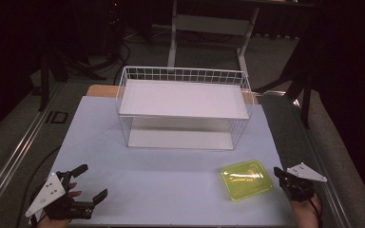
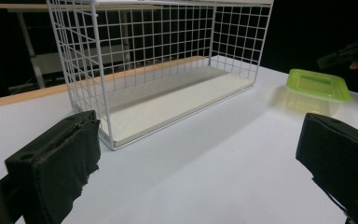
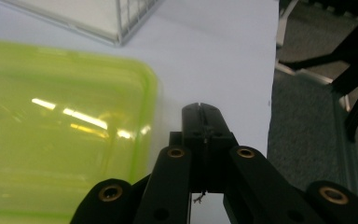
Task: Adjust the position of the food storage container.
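On the pale blue table [image 1: 171, 190], the biggest thing is a white wire basket rack [image 1: 183, 107] standing at the far middle, its long side facing the person. It has a flat white shelf across the top and a white floor panel beneath, with grid walls around the ends and back. In the left gripper view the rack [image 2: 158, 70] stands upright, its near corner just beyond the left jaw. A strip of bare wood edges the table behind it.

Next in size is a shallow, translucent yellow-green lid [image 1: 246, 179], rectangular with rounded corners, lying flat at the near right of the table, well apart from the rack. The left gripper view shows it [image 2: 319, 85] resting beside a bright greenish reflection on the table. In the right gripper view the lid [image 3: 60, 135] lies to the left of the jaws, glinting with ceiling light.

At the near left, the left gripper [image 1: 89, 183] rests low by the table edge with its jaws spread wide apart and nothing between them; a grey three-cornered plate rides on top of it.

At the near right, the right gripper [image 1: 278, 172] sits just beside the lid's right edge. Its jaws are clenched tight together, empty, with the tips [image 3: 204, 114] close to the lid's rim but not on it.
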Demonstrator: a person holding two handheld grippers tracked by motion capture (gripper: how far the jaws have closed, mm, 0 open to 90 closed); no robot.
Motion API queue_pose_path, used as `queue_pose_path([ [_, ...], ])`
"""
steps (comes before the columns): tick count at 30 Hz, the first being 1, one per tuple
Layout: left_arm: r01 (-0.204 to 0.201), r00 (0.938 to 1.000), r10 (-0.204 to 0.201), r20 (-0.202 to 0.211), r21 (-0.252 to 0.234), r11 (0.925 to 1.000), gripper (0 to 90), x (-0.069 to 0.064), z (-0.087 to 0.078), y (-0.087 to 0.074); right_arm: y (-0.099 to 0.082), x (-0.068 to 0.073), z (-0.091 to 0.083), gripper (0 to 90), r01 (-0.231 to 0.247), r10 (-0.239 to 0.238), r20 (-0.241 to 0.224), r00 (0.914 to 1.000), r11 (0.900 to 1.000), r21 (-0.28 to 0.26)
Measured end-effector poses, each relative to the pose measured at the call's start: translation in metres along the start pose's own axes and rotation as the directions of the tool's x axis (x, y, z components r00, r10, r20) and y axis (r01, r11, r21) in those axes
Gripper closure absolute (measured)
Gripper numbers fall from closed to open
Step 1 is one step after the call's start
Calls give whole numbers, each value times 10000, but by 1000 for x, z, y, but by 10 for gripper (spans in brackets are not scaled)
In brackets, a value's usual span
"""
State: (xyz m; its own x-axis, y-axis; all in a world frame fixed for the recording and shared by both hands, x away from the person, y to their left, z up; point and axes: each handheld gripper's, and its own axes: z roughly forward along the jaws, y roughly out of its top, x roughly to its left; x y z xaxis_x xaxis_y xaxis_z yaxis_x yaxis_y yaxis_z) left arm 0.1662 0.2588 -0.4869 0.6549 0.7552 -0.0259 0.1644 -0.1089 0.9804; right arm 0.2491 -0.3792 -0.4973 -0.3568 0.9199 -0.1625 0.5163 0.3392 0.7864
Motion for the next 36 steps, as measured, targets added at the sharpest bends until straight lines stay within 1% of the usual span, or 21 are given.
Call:
queue_pose_path([
  [1,5,10000,-5,2,4,10000,5,0,0,0,-3,-1,2,900,-34,33,63,10000,9999,110],
  [3,-8,10000,8,1,8,10000,5,0,0,0,-9,-3,4,900,-130,131,-14,9999,9994,305],
  [5,-17,10000,17,-9,14,10000,5,0,0,0,-17,-3,6,900,-264,272,-155,9995,9983,522],
  [7,-25,10000,25,-16,21,10000,5,-1,0,0,-22,-2,7,900,-258,276,-236,9993,9972,708],
  [9,-62,10000,62,-24,16,10000,5,-1,-1,0,-29,0,6,900,-303,338,-417,9986,9961,827],
  [13,-57,10000,57,-38,14,10000,5,-1,0,0,-40,1,5,900,-544,644,-1081,9920,9942,927],
  [15,-127,9999,127,-59,43,9999,5,-1,1,0,-44,4,6,900,-457,602,-1387,9885,9933,1058],
  [16,-173,9998,173,-71,45,9998,5,-2,1,1,-45,5,6,900,-462,628,-1585,9854,9933,1062],
  [18,-230,9997,230,-58,60,9997,5,-3,1,1,-45,9,6,900,-393,577,-1840,9812,9940,1017],
  [19,-247,9997,247,-46,84,9997,5,-3,1,1,-44,11,7,900,-337,522,-1833,9817,9942,1026],
  [23,-255,9997,255,-23,115,9996,5,-3,2,1,-41,19,9,900,-214,440,-2157,9755,9941,1063],
  [26,-257,9997,258,-29,99,9996,5,-3,2,1,-36,29,11,900,145,91,-2430,9700,9953,954],
  [28,-265,9996,265,-19,100,9996,5,-3,1,1,-31,35,13,900,518,-242,-2682,9631,9940,964],
  [29,-271,9996,272,-21,111,9996,5,-3,2,1,-29,37,14,900,735,-448,-2599,9646,9921,1019],
  [30,-288,9996,289,-20,128,9995,5,-3,2,1,-27,37,15,900,755,-469,-2548,9659,9917,1038],
  [31,-287,9996,287,-7,131,9995,5,-3,2,1,-26,35,15,900,718,-452,-2517,9668,9927,974],
  [34,-310,9995,310,-7,116,9995,5,-3,2,1,-22,26,21,900,393,-171,-2302,9730,9950,919],
  [35,-310,9995,310,-7,116,9995,5,-3,2,1,-22,26,21,900,393,-171,-2302,9730,9950,919],
  [36,-339,9994,339,-17,136,9993,5,-3,1,1,-21,23,23,900,239,-19,-2297,9733,9954,927],
])
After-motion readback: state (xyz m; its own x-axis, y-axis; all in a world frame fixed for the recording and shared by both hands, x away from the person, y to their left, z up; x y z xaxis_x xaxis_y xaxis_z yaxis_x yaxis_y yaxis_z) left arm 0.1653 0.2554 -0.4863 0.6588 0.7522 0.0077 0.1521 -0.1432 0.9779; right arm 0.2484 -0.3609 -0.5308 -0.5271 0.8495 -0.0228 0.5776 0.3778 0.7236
